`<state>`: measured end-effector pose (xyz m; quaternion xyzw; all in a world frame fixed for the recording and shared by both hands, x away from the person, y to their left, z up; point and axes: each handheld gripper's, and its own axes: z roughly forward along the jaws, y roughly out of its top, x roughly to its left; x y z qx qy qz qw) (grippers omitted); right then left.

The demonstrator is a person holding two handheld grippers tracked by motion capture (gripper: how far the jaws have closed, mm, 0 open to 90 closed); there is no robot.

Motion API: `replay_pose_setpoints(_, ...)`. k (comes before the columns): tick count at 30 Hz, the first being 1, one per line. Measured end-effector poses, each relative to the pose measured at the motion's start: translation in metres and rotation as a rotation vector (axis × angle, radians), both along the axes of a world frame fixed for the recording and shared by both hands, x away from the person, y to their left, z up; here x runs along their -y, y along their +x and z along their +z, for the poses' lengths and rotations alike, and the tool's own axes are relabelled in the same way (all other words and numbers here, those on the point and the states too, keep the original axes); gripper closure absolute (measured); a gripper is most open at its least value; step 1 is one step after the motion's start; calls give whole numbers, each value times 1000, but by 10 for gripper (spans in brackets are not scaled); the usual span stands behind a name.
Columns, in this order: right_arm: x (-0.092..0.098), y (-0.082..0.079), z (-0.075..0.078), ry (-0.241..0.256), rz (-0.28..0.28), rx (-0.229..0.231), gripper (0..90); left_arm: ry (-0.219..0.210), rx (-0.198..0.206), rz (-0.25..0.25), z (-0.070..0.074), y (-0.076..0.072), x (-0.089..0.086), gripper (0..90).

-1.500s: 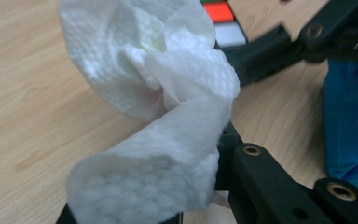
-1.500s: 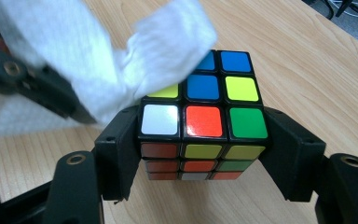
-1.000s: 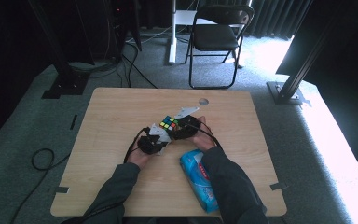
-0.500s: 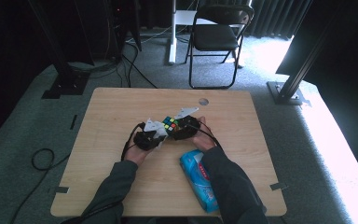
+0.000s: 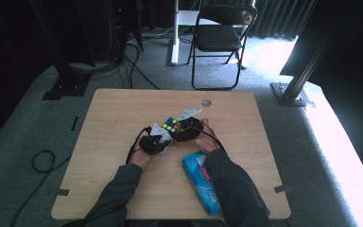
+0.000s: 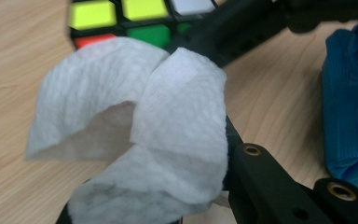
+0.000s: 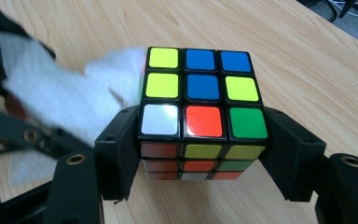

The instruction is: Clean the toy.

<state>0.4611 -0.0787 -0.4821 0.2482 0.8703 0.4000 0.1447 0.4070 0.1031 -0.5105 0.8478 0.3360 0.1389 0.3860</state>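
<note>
Wooden table (image 5: 113, 123), high view: one puzzle cube (image 5: 171, 125) mid-table between two grippers, one blue packet (image 5: 199, 182) near the front edge. Left gripper view: left gripper (image 6: 168, 205) pinches one white wipe (image 6: 135, 140) beside the cube. Right gripper view: right gripper (image 7: 200, 149) clamps the cube's sides.

Both forearms wear dark grey long sleeves (image 5: 236, 189). The left gripper (image 5: 158, 137) and right gripper (image 5: 182, 128) are matte black, each topped by a grey three-cornered plate (image 5: 189, 114). Black cables (image 5: 134, 146) trail from them. The blocky black jaws carry brass-coloured threaded inserts (image 7: 76, 159) and small round holes.
</note>
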Motion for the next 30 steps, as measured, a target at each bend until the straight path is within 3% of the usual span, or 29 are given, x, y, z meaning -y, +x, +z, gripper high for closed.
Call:
replay_pose_setpoints(7, 1, 0, 0, 7, -5, -2, 342, 12, -10, -31, -5, -1, 11, 859)
replay_pose_setpoints(17, 2, 0, 2, 23, -8, -5, 342, 28, -27, -40, -11, -2, 12, 858)
replay_pose_setpoints(23, 3, -1, 4, 32, -2, -3, 342, 28, -42, -14, -16, 1, 6, 857)
replay_pose_setpoints(30, 2, -2, 5, 49, 7, -9, 342, 1, -48, 54, -19, 7, -7, 847)
